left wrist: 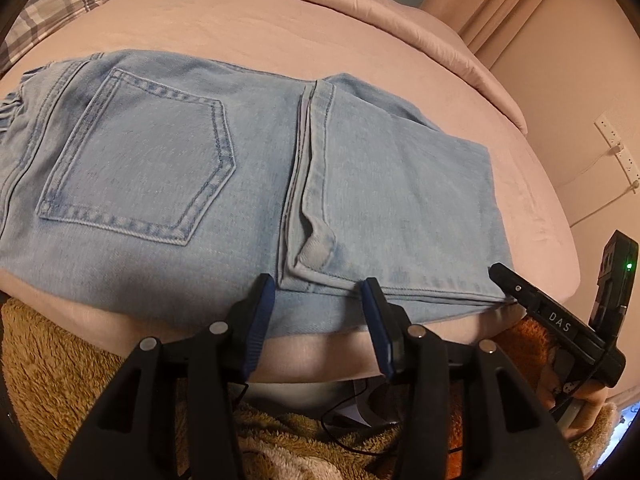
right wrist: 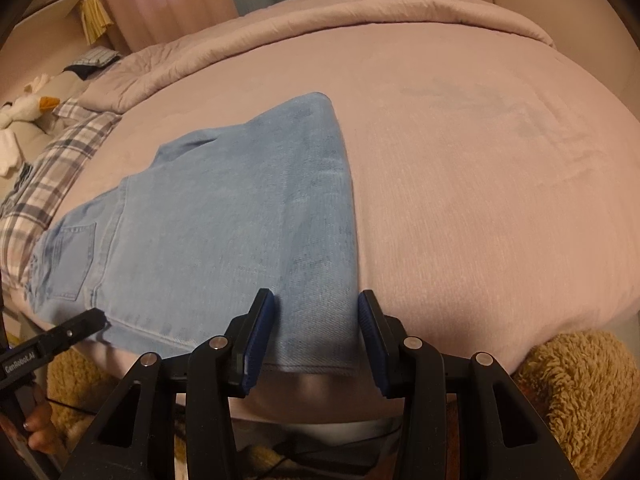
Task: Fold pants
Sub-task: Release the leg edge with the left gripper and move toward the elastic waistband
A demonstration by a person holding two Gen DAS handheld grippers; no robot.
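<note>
- One pair of light blue pants [left wrist: 248,168] is seen, folded on one bed [left wrist: 280,20].
- Two claws are counted: left claw [left wrist: 318,280], right claw [right wrist: 316,296].
- One plaid pillow [right wrist: 60,160] is shown.
- One back pocket [left wrist: 140,160] is visible.

The folded light-blue denim pants [left wrist: 208,152] lie across the middle of the left wrist view on the pale pink bed cover [left wrist: 280,20]. A checked grey-and-white pillow [left wrist: 60,0] sits at upper left, and a shaggy tan rug [left wrist: 60,360] fills lower left, below the bed's edge.
</note>
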